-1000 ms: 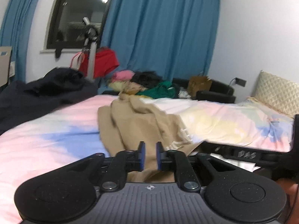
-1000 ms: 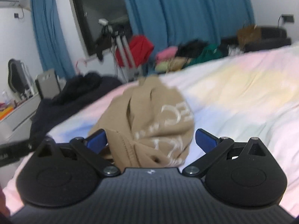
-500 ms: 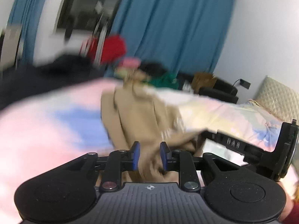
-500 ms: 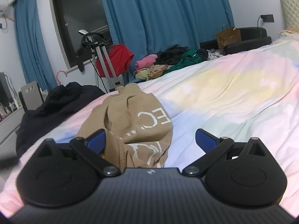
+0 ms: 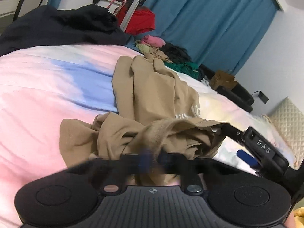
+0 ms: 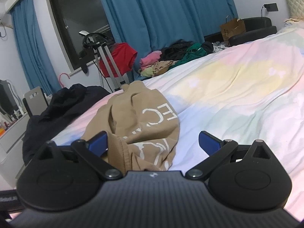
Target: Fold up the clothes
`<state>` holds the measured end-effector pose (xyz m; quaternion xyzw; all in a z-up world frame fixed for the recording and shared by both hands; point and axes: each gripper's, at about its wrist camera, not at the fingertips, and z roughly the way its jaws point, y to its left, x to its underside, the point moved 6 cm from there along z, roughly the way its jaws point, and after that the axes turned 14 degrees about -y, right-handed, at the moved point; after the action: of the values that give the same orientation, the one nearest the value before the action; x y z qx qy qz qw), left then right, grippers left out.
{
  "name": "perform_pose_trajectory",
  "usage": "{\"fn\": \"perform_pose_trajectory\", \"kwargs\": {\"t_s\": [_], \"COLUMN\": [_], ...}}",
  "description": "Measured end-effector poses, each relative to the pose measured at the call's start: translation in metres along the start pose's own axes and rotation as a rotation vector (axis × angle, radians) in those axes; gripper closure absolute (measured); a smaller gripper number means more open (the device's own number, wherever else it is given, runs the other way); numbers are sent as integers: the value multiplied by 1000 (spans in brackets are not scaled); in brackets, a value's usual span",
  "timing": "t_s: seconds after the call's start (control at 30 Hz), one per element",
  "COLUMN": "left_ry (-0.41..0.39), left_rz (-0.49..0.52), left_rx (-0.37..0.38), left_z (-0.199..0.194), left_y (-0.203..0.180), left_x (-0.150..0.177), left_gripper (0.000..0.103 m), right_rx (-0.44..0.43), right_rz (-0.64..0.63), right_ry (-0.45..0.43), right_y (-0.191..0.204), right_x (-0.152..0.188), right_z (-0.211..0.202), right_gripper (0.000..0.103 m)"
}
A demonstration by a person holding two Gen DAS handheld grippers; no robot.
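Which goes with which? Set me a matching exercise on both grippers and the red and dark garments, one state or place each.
Things:
1. left gripper
2. right gripper
3. red garment
4. dark garment

States or places:
A. draped on the metal stand
B. jaws wide apart
C. heaped at the edge of the bed
D. shut on the tan garment

Pairs: 1-D, 2-B, 3-A, 4-C

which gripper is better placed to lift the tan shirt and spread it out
Left. The left gripper is shut on a bunched fold of the tan shirt, so it can probably lift at once. The right gripper is open, with the shirt's edge between its fingers but not gripped.
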<state>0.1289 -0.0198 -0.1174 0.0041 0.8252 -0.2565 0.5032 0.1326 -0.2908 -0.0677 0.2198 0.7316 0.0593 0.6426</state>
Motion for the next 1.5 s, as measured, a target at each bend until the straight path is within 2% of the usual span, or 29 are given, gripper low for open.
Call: {"fn": "perform_pose_trajectory", "kwargs": {"t_s": [0.1, 0.17, 0.27, 0.4, 0.5, 0.6, 0.67, 0.8, 0.9, 1.0, 1.07, 1.17, 1.33, 1.43, 1.5], "left_ry": [-108, -167, -248, -356, -401, -423, -430, -469, -482, -461, -457, -456, -457, -458, -458], "left_rz": [48, 56, 119, 182, 171, 147, 125, 97, 97, 112, 131, 158, 160, 144, 133], "left_rx": [-8, 21, 64, 131, 129, 103, 83, 56, 58, 67, 73, 84, 74, 67, 61], "left_z": [-16, -27, -43, -63, -71, -75, -76, -84, -94, -93, -94, -95, -98, -96, -95], "left_y": [-3, -9, -23, -41, -42, -36, -29, -19, -10, -14, -18, -23, -23, -19, -16], "left_x": [-19, -33, -49, -64, -74, -81, -84, -93, -99, -96, -94, -92, -90, -91, -93], "left_gripper": [99, 99, 99, 99, 99, 99, 99, 99, 99, 99, 99, 99, 99, 99, 99], "right_rx": [19, 29, 30, -4, -56, -117, -120, -26, 80, 119, 73, -46, -276, -290, -250], "right_rz": [-1, -7, -44, -135, -206, -245, -276, -317, -212, -70, -4, 19, -174, -276, -285], "right_ry": [14, 24, 23, 38, 112, 237, 275, 216, 87, -26, -40, 19, 177, 226, 261], "right_y": [-5, -6, -3, 10, 24, 34, 37, 24, -6, -35, -40, -16, 59, 83, 76], "right_x": [2, 5, 7, 12, 25, 44, 52, 40, 3, -32, -42, -27, 38, 69, 82], "right_z": [2, 3, 2, 0, 2, 6, 7, 5, -1, -12, -19, -31, -55, -48, -35], "right_gripper": [1, 1, 1, 1, 1, 1, 1, 5, 6, 6, 6, 6, 6, 6, 6]}}
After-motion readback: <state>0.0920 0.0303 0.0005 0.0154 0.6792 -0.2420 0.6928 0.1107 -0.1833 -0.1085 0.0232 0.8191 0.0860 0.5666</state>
